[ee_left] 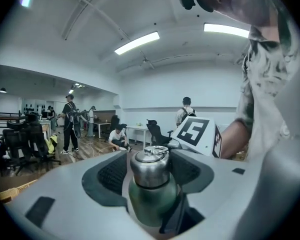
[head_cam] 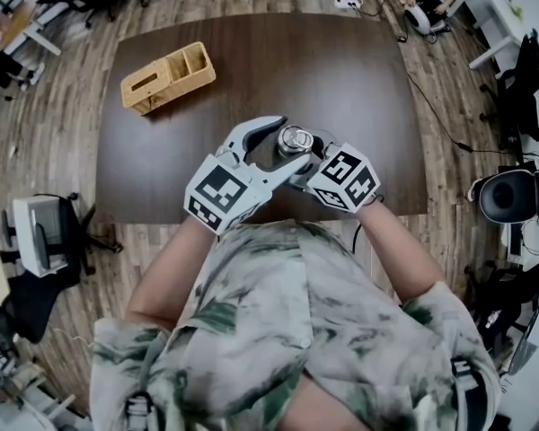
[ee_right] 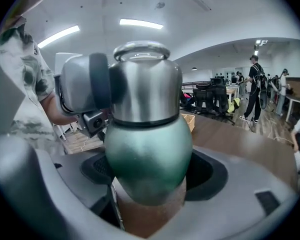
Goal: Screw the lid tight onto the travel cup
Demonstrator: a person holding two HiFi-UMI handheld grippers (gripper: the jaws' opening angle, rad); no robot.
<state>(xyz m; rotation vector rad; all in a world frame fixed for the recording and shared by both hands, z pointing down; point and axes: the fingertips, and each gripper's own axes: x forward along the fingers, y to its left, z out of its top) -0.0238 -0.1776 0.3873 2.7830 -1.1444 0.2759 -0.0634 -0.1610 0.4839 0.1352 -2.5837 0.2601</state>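
Observation:
The travel cup is held above the near edge of the dark table [head_cam: 251,52]. It has a green body [ee_right: 147,151], a brown lower part [ee_right: 150,211] and a steel lid [ee_right: 145,81] with a ring on top. My left gripper [head_cam: 286,140] is shut on the lid [ee_left: 150,166], with a dark pad on either side of it. My right gripper [head_cam: 313,162] is shut on the cup's body, its jaws closing round the green and brown parts. In the right gripper view a left jaw pad [ee_right: 97,81] presses the lid's side. The right gripper's marker cube [ee_left: 197,134] shows behind the lid.
A light wooden box [head_cam: 168,77] with compartments lies on the table at the far left. Office chairs [head_cam: 45,232] and desks stand on the wooden floor around the table. Several people are in the room's background [ee_left: 70,121].

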